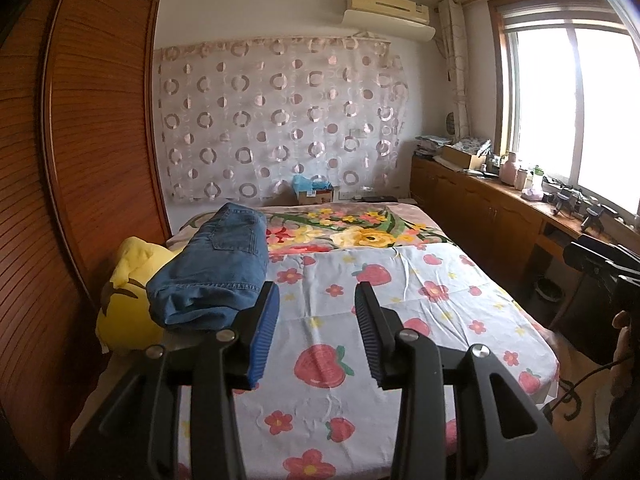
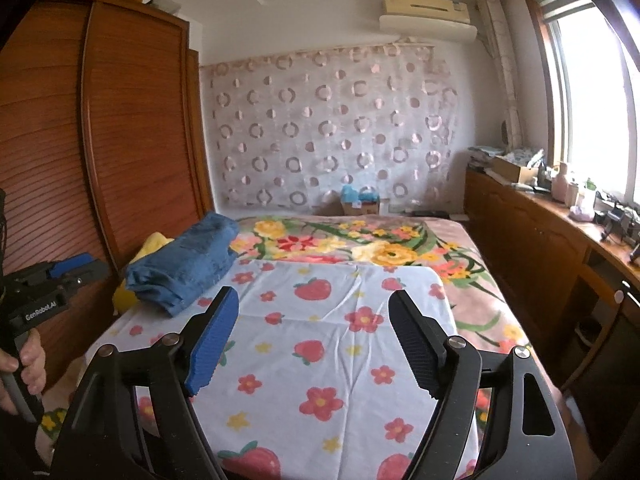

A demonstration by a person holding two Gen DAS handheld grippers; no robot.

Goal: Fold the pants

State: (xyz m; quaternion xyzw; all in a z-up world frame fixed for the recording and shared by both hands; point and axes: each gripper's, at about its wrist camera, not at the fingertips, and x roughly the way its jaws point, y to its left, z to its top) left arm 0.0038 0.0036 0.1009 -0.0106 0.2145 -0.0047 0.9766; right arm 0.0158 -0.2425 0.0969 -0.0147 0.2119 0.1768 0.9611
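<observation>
The pants are blue jeans (image 1: 212,268), folded into a thick bundle on the left side of the bed, resting partly on a yellow plush toy (image 1: 128,300). They also show in the right wrist view (image 2: 184,264). My left gripper (image 1: 318,292) is open and empty, just right of the jeans above the strawberry-print sheet (image 1: 360,360). My right gripper (image 2: 314,300) is open and empty over the sheet (image 2: 320,340), to the right of and nearer than the jeans. The left gripper also appears in the right wrist view (image 2: 68,268), and the right gripper at the left wrist view's edge (image 1: 600,260).
A wooden wardrobe (image 1: 80,160) stands close along the bed's left side. A floral blanket (image 1: 360,232) covers the far bed. A low wooden cabinet (image 1: 500,204) with clutter runs under the window on the right. A cardboard box (image 1: 314,194) sits behind the bed.
</observation>
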